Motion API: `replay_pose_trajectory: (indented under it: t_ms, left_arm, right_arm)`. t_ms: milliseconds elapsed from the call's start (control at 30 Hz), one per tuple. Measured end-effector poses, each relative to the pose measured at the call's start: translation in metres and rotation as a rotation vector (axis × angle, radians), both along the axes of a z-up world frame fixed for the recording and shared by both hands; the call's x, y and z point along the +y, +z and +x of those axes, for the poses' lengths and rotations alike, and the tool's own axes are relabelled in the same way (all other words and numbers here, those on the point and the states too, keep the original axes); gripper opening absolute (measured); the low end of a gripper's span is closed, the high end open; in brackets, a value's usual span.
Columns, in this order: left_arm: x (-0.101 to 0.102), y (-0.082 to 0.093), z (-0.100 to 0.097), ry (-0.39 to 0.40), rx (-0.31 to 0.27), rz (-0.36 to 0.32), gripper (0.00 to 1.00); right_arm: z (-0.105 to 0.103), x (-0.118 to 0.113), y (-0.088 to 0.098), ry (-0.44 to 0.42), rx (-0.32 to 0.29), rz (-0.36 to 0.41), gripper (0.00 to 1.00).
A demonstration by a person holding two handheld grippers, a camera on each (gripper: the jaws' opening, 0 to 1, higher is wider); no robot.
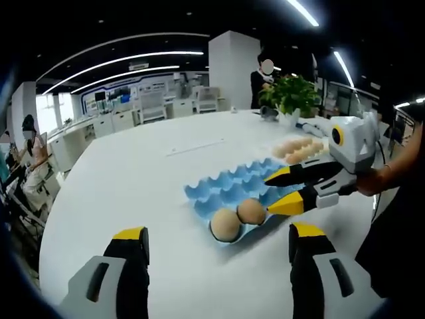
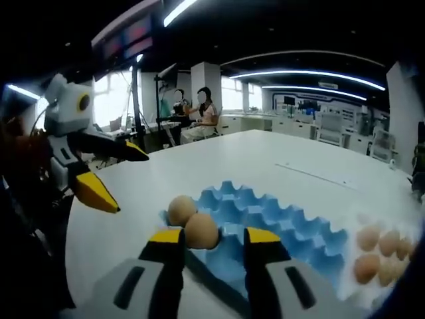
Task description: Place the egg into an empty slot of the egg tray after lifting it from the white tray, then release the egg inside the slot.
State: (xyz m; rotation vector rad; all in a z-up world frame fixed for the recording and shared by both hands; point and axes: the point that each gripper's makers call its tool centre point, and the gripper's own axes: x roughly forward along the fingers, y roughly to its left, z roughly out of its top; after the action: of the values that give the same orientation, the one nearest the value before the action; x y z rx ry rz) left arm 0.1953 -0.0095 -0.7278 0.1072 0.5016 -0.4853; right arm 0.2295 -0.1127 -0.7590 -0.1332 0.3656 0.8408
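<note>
Now two eggs (image 1: 238, 218) sit in the blue egg tray (image 2: 279, 219). Beside that tray, the right claw (image 1: 275, 191) gapes wide and empty. Nearer, the left claw (image 1: 218, 240) is spread wide too.

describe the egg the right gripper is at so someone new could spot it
On the white table lies a blue egg tray with two brown eggs at one corner. It is the egg between the open right gripper; its neighbour sits at the tray's outermost corner.
</note>
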Motion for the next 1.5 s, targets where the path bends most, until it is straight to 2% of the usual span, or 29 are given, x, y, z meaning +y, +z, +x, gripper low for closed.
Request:
replay_pose_trajectory:
  t_ms: [167, 267, 333, 500, 767, 900, 1033, 1133, 1300, 1400, 1500]
  left_arm:
    - [-0.003, 0.000, -0.001, -0.008, 0.007, -0.008, 0.90]
    - [-0.003, 0.000, 0.000, -0.010, 0.004, -0.001, 0.90]
    - [-0.004, 0.001, 0.000, -0.008, 0.004, -0.008, 0.89]
    - [-0.003, 0.002, 0.002, -0.004, -0.007, 0.005, 0.89]
    - [-0.004, 0.003, 0.004, -0.008, -0.011, 0.005, 0.87]
    - [-0.003, 0.004, 0.004, -0.005, -0.016, 0.009, 0.87]
    - [-0.002, 0.004, 0.004, -0.004, -0.018, 0.012, 0.87]
    - [0.000, 0.006, 0.005, 0.011, -0.025, 0.008, 0.87]
    - [0.001, 0.006, 0.004, 0.006, -0.026, 0.012, 0.86]
    - [0.002, 0.006, 0.003, 0.009, -0.025, 0.009, 0.86]
    - [0.002, 0.005, 0.001, 0.011, -0.021, 0.009, 0.86]
  right_arm:
    - [-0.001, -0.008, -0.001, -0.018, 0.001, -0.004, 0.35]
    - [0.001, -0.022, 0.001, -0.052, -0.002, -0.003, 0.35]
    - [0.004, -0.036, 0.004, -0.093, -0.009, 0.003, 0.35]
    - [0.012, -0.089, 0.008, -0.248, -0.004, 0.015, 0.35]
    - [0.011, -0.148, 0.005, -0.401, 0.001, 0.000, 0.35]
    - [0.013, -0.182, 0.008, -0.509, -0.012, 0.002, 0.35]
    - [0.015, -0.224, 0.016, -0.642, -0.056, -0.003, 0.35]
    - [0.017, -0.259, 0.015, -0.757, -0.042, 0.013, 0.35]
    - [0.019, -0.292, 0.005, -0.869, 0.005, 0.047, 0.35]
    - [0.021, -0.295, -0.002, -0.873, 0.035, 0.056, 0.35]
    - [0.022, -0.293, -0.017, -0.865, 0.081, 0.024, 0.33]
